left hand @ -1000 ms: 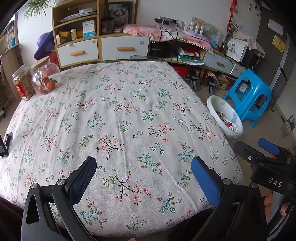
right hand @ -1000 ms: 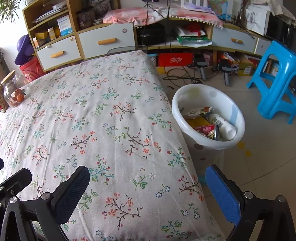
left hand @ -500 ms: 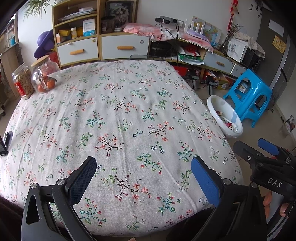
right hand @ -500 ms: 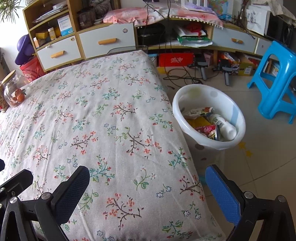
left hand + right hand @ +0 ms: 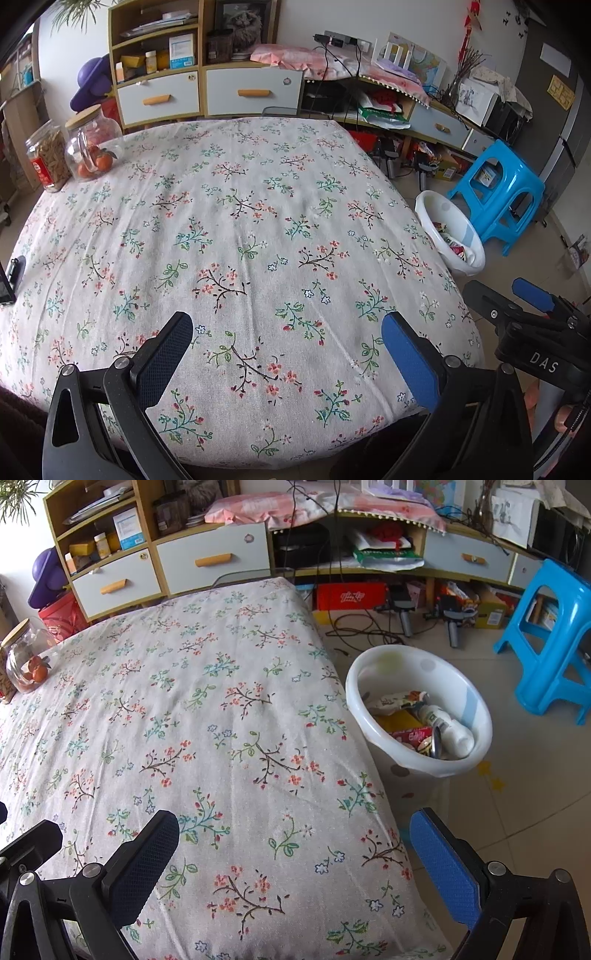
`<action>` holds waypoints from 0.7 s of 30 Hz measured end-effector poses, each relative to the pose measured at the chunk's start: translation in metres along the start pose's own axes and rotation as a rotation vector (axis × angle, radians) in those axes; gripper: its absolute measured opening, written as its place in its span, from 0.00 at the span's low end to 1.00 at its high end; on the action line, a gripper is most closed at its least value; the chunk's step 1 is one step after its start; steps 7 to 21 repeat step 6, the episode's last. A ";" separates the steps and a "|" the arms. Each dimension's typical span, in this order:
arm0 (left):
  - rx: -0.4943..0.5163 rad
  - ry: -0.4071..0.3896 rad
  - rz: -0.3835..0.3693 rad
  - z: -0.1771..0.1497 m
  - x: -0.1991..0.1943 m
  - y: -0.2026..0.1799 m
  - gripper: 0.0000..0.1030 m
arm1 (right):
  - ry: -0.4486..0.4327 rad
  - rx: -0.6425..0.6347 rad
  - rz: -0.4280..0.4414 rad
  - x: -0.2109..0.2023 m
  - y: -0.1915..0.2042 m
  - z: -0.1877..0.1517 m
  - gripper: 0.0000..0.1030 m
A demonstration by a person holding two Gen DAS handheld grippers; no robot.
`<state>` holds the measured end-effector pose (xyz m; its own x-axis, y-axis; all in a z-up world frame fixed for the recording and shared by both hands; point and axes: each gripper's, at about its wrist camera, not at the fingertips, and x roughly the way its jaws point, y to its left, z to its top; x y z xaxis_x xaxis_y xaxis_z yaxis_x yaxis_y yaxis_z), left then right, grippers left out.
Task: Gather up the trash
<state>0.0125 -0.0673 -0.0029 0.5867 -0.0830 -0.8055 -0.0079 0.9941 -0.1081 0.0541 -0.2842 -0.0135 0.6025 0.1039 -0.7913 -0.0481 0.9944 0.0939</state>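
Our left gripper (image 5: 284,350) and right gripper (image 5: 295,853) hang spread wide, grasping nothing, over the floral tablecloth (image 5: 240,221). The white bin (image 5: 476,760) (wrappers and a bottle inside) stands beside the table.

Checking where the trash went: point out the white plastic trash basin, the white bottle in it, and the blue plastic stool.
white plastic trash basin (image 5: 480,720): right wrist view, right rim.
white bottle (image 5: 452,729): right wrist view, body.
blue plastic stool (image 5: 565,587): right wrist view, seat.

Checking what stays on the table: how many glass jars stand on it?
2: a cork-lidded jar holding oranges and, touching its left side, a red-labelled jar, both at the tablecloth's far left corner. None looks hidden.
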 end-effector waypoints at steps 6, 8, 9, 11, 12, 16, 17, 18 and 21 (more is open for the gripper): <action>-0.039 0.014 -0.009 0.007 0.003 0.007 1.00 | 0.056 -0.036 -0.033 0.022 0.010 0.005 1.00; -0.039 0.014 -0.009 0.007 0.003 0.007 1.00 | 0.056 -0.036 -0.033 0.022 0.010 0.005 1.00; -0.039 0.014 -0.009 0.007 0.003 0.007 1.00 | 0.056 -0.036 -0.033 0.022 0.010 0.005 1.00; -0.039 0.014 -0.009 0.007 0.003 0.007 1.00 | 0.056 -0.036 -0.033 0.022 0.010 0.005 1.00; -0.039 0.014 -0.009 0.007 0.003 0.007 1.00 | 0.056 -0.036 -0.033 0.022 0.010 0.005 1.00; -0.039 0.014 -0.009 0.007 0.003 0.007 1.00 | 0.056 -0.036 -0.033 0.022 0.010 0.005 1.00; -0.039 0.014 -0.009 0.007 0.003 0.007 1.00 | 0.056 -0.036 -0.033 0.022 0.010 0.005 1.00; -0.039 0.014 -0.009 0.007 0.003 0.007 1.00 | 0.056 -0.036 -0.033 0.022 0.010 0.005 1.00; -0.039 0.014 -0.009 0.007 0.003 0.007 1.00 | 0.056 -0.036 -0.033 0.022 0.010 0.005 1.00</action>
